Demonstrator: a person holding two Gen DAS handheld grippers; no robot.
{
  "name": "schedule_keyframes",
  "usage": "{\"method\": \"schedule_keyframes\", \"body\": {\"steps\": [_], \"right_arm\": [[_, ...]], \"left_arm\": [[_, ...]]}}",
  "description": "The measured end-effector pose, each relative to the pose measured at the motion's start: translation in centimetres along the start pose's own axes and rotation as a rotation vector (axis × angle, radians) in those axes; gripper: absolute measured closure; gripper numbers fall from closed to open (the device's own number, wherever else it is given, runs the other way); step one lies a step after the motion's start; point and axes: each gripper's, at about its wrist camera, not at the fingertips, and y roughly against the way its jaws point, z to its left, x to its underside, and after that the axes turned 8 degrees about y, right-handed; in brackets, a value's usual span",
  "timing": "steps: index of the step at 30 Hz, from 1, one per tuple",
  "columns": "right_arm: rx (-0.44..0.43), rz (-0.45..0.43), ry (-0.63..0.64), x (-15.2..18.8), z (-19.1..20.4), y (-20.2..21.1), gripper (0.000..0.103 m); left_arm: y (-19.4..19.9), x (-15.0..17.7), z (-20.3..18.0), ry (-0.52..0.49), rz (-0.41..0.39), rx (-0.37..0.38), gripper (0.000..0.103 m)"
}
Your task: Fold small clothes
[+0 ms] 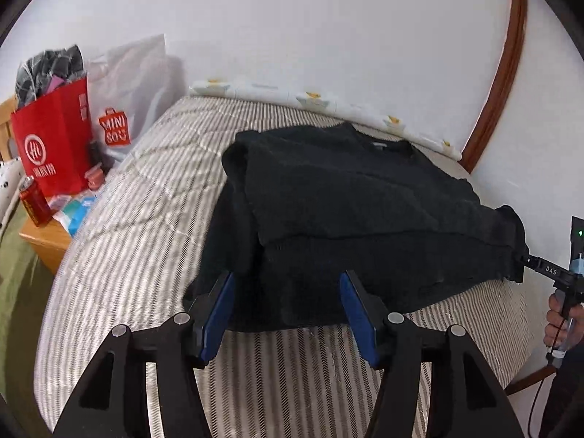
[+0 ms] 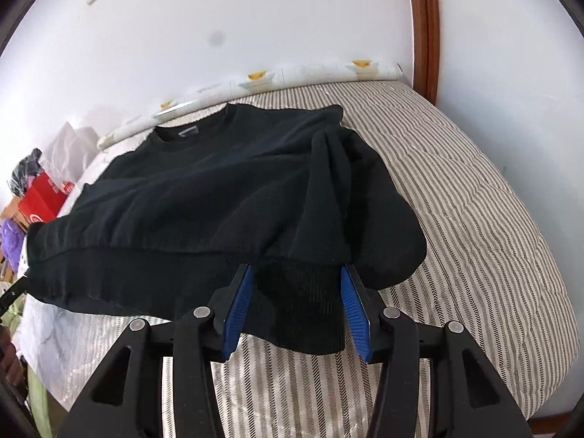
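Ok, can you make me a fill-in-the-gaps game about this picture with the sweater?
1. The sweater is coloured ____.
2. It lies on a ____ bedcover.
3. The pads of the right gripper are coloured ____.
4. The paper bag beside the bed is coloured ____.

Missing words: black; striped; blue; red

Each hand-held gripper has black arms with triangle holes, round silver screws and blue ribbed pads [image 2: 239, 310]. Seen from the left wrist, the right hand-held gripper [image 1: 527, 261] shows white letters, a small green light and a thin black cable.
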Motion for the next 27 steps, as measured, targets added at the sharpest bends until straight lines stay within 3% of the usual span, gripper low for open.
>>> {"method": "schedule_keyframes", "body": {"steps": [1,6,9,11,12,21,27], "right_arm": [[0.006,-0.006,-0.003,0.1,0.0,-0.2,0.068],[0.029,-0.014,0.037,-0.1,0.4,-0.3,0.086],[0.024,-0.025,0.04,-0.3,0.3,-0.4,0.092],[0.018,-0.039,0.045,-0.6,0.5,-0.3,0.097],[0.017,-0.052,0.045,-0.8,0.5,-0.2,0.097],[-0.074,-0.157,-0.034,-4.7,-1.0,1.8,0.098],[-0.075,-0.177,-0.031,-7.4,-0.9,0.7,0.098]], "left_arm": [[-0.2,0.1,0.0,0.002,0.01,0.003,0.047],[-2.2,-0.4,-0.3,-0.009,0.042,-0.003,0.049],[-2.9,-0.8,-0.7,-0.003,0.053,0.007,0.066],[-2.9,-0.8,-0.8,0.006,0.05,0.009,0.088],[-2.5,-0.9,-0.8,0.004,0.035,0.009,0.092],[-0.1,-4.0,-1.1,0.04,-0.043,0.049,0.096],[-2.0,-6.7,-2.1,0.033,-0.071,0.022,0.096]]}}
